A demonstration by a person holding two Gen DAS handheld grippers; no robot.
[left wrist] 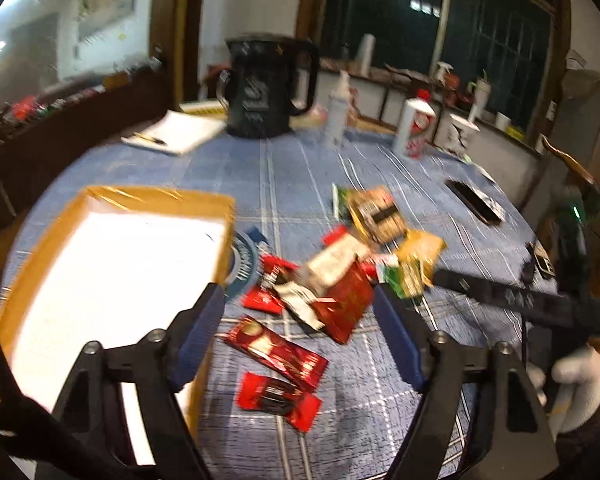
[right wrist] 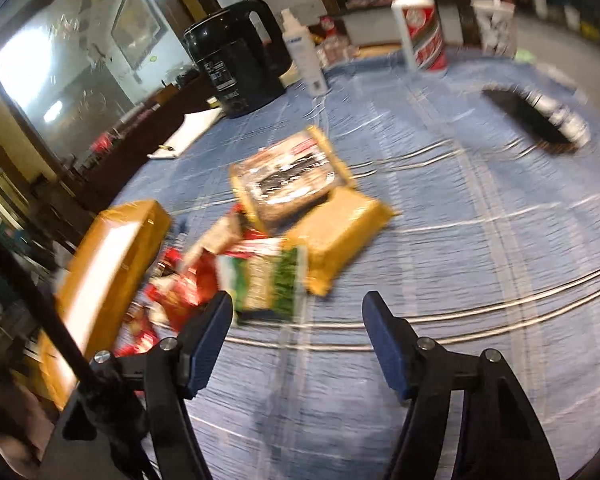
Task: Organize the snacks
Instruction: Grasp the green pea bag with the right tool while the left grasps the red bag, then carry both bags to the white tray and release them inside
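A pile of snack packets (left wrist: 340,272) lies on the blue checked tablecloth (left wrist: 292,184): red wrappers (left wrist: 278,354), a green and yellow packet (left wrist: 414,264) and a clear-fronted yellow pack (left wrist: 376,214). A cardboard box (left wrist: 112,256) with a white inside stands to the left of the pile. My left gripper (left wrist: 300,320) is open and empty, above the red wrappers. My right gripper (right wrist: 298,316) is open and empty, just in front of the green packet (right wrist: 272,280), with a yellow packet (right wrist: 340,232) and the clear-fronted pack (right wrist: 292,172) beyond. The box (right wrist: 108,256) is at its left.
A black kettle (left wrist: 266,84), a notepad with a pen (left wrist: 176,132), a white spray bottle (left wrist: 338,108), a red and white bottle (left wrist: 414,122) and a paper cup (left wrist: 462,132) stand at the far side. A dark flat object (left wrist: 476,200) lies at the right. The other gripper's arm (left wrist: 512,300) reaches in.
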